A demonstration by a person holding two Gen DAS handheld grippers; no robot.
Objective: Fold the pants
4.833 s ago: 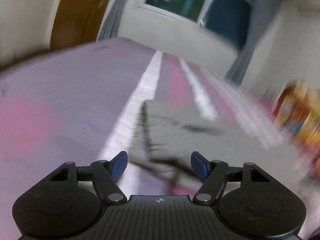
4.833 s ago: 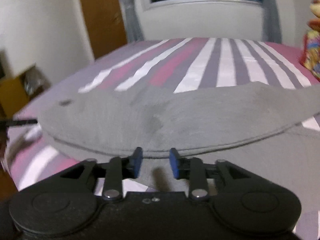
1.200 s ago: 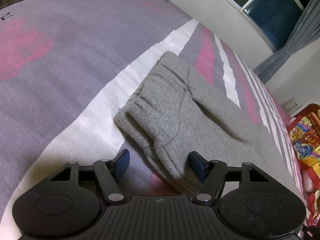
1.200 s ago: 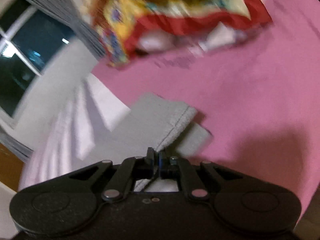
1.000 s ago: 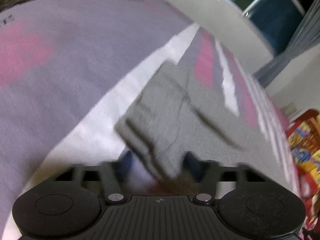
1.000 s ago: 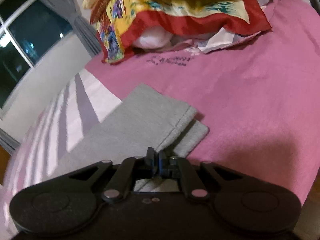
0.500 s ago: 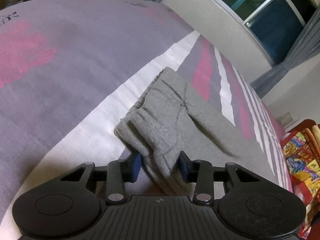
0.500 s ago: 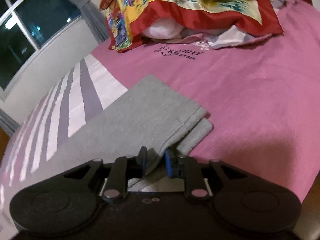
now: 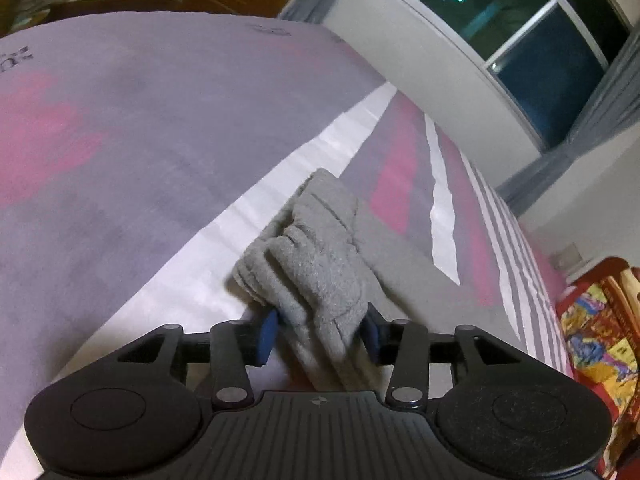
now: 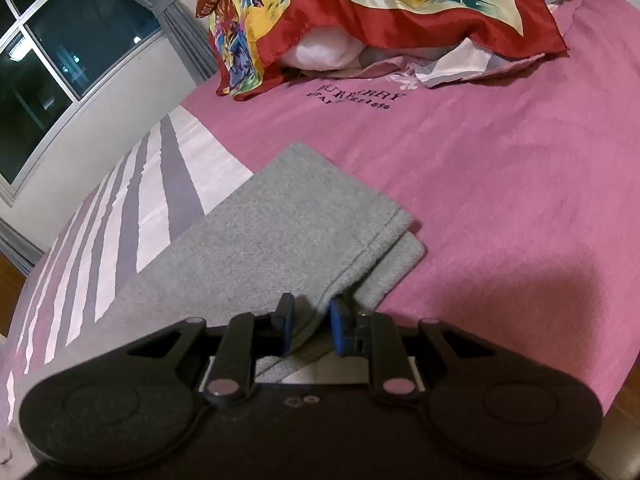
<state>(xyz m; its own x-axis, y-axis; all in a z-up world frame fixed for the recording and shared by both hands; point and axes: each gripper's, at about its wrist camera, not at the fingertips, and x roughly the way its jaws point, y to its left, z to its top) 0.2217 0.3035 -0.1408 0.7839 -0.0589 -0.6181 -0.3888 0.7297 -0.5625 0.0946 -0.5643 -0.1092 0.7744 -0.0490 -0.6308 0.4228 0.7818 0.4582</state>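
On the bed: the grey pants (image 9: pixel 320 264) lie folded lengthwise across the striped cover, waistband end to the left, leg ends to the right.
Waistband end: bunched and ruffled, lifted slightly off the white stripe, right between the left gripper (image 9: pixel 318 334) fingers.
Left gripper: its blue fingers (image 9: pixel 267 330) have just been opening a little after a squeeze; they stand partly apart with the thick waistband wad filling the gap, both pads against the cloth.
Leg ends: two hemmed cuffs (image 10: pixel 384 248) stacked, the upper one set a bit back from the lower, resting on the pink part of the cover.
Right gripper (image 10: pixel 310 328): fingers have come apart from fully closed to a narrow gap; the near edge of the leg runs between them, and whether the pads press it, I cannot tell.
Bed cover (image 10: pixel 500 168): pink with dark lettering, grey and white stripes toward the window (image 9: pixel 520 36).
Beyond the cuffs: a red-bordered patterned cloth (image 10: pixel 360 4) heaped over white bedding.
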